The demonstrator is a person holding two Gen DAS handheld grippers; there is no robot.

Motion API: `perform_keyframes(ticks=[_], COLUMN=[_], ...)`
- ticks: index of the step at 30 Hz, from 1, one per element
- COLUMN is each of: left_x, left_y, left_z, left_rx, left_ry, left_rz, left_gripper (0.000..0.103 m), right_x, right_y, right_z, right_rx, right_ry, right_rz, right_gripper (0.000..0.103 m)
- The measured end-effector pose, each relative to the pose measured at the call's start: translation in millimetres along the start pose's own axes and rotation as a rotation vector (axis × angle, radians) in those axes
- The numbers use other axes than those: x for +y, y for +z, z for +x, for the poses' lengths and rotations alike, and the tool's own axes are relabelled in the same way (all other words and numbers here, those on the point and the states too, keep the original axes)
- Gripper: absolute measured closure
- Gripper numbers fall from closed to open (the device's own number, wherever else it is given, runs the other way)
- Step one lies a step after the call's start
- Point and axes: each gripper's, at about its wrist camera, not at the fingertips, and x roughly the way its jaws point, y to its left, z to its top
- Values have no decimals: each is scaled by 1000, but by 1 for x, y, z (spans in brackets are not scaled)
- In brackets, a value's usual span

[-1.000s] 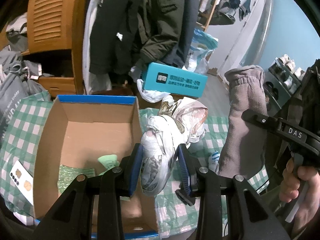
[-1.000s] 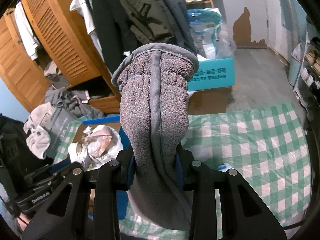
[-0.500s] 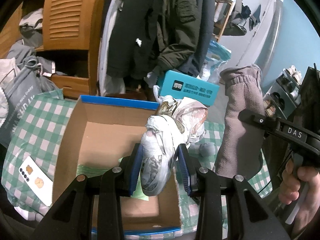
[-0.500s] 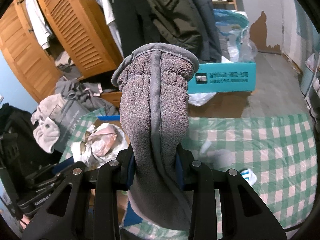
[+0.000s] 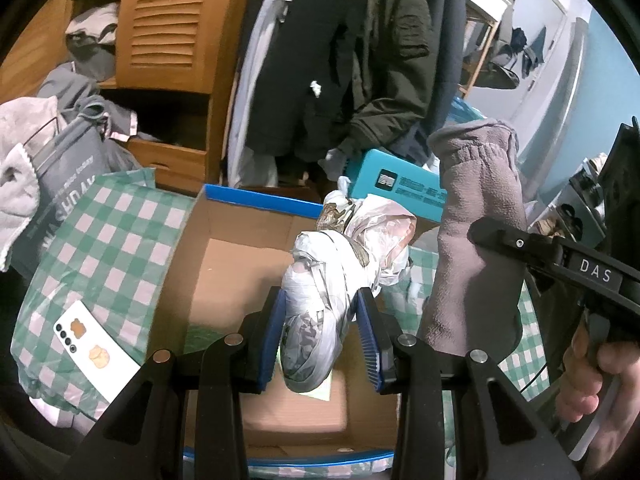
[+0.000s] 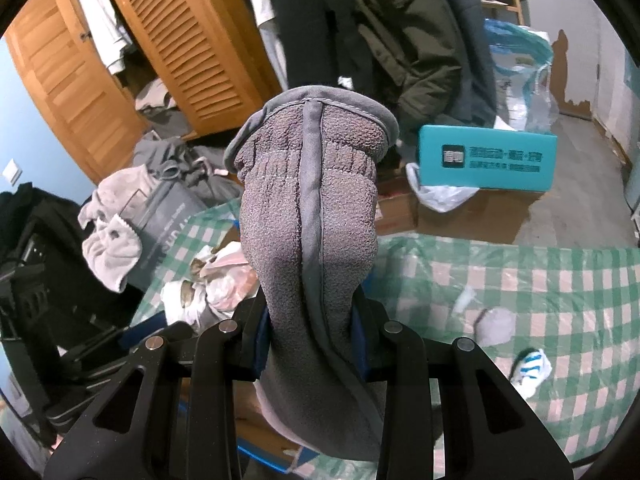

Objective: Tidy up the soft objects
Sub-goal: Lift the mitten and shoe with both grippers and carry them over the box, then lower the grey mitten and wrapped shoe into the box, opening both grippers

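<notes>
My left gripper [image 5: 322,334] is shut on a knotted plastic-bag bundle [image 5: 340,276], white and pinkish, held above the open cardboard box [image 5: 240,256] with a blue rim. In the right wrist view my right gripper [image 6: 310,344] is shut on a grey fleece glove [image 6: 310,216] that stands upright between the pads, cuff at the top. The same glove [image 5: 476,240] and the right gripper's black finger appear at the right of the left wrist view, beside the box. The bundle [image 6: 218,280] shows at lower left of the right wrist view.
A green-and-white checked cloth [image 6: 540,280] covers the surface; a small grey item [image 6: 496,326] and a blue-white one [image 6: 530,368] lie on it. A white phone [image 5: 94,346] lies left of the box. A teal box [image 6: 486,158], hanging coats [image 5: 360,48] and a wooden wardrobe [image 5: 172,20] stand behind.
Both grippers have shifted sideways, keeping their loads. The bundle now hangs over the box's inside rather than its right edge, and the glove has come closer to the box.
</notes>
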Motion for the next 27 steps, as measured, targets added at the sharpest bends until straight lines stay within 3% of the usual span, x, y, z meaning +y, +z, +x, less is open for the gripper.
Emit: perform_keyframes(ticks=[27], left_x=[58], left_y=[-5], left_z=[12], left_rx=[35], left_ry=[116], left_rz=[-110], left_gripper=[66], right_x=[48], right_y=[-5], right_z=[69], right_rx=[155], right_ry=[91], right_rz=[-34], right_gripper=[68])
